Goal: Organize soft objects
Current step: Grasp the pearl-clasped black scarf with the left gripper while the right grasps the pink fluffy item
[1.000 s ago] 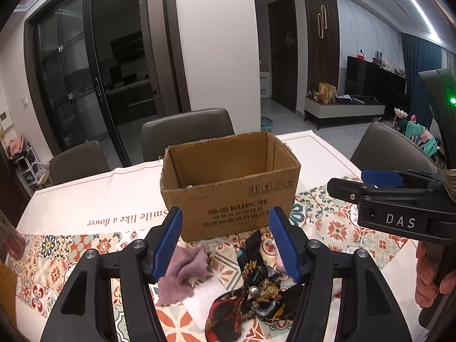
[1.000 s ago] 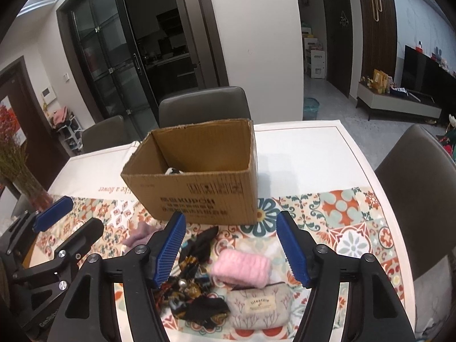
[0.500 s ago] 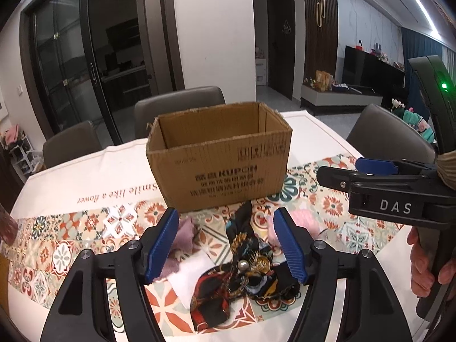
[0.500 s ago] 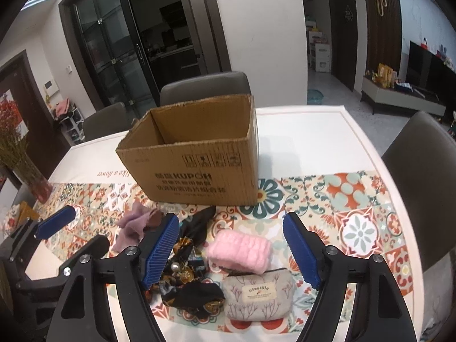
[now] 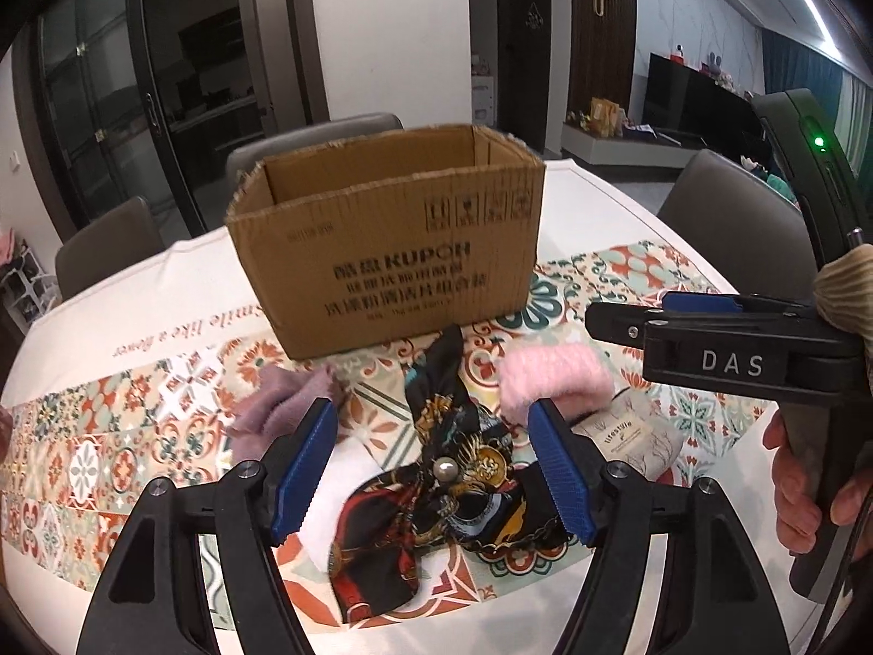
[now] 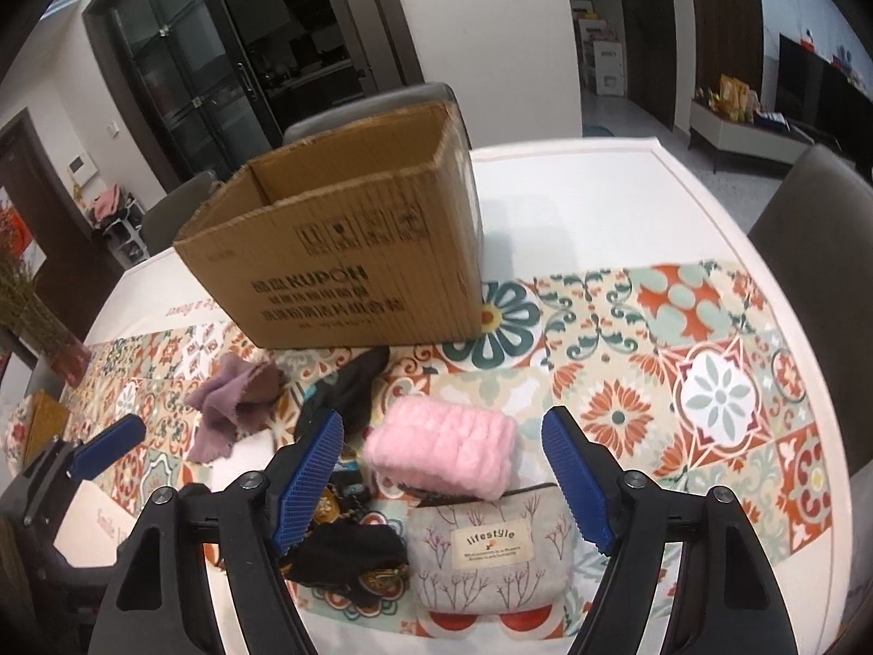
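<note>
Left gripper [image 5: 431,461]: blue pads spread wide, nothing between them, hanging above the patterned scarf [image 5: 453,480]. Right gripper [image 6: 442,475]: pads likewise wide apart, empty, poised over the pink fluffy roll [image 6: 444,450]; seen side-on from the left wrist [image 5: 704,322], marked DAS.

Cardboard box [image 6: 349,251]: landmark, open top up, printed long face toward both cameras, standing on the patterned runner [image 6: 682,360].

Patterned scarf: dark, red and gold, just in front of the box, long axis running from the box front toward the camera, narrow end nearly touching the box, pearl ornament [image 5: 443,470] at mid-length.

Pink fluffy roll: in front of the box toward its right corner, long axis roughly parallel to the box front.

Floral pouch [image 6: 488,546]: labelled "lifestyle", nearer the camera than the roll, touching it, zip edge toward the box.

Mauve cloth [image 5: 283,401]: crumpled, in front of the box's left corner.
</note>
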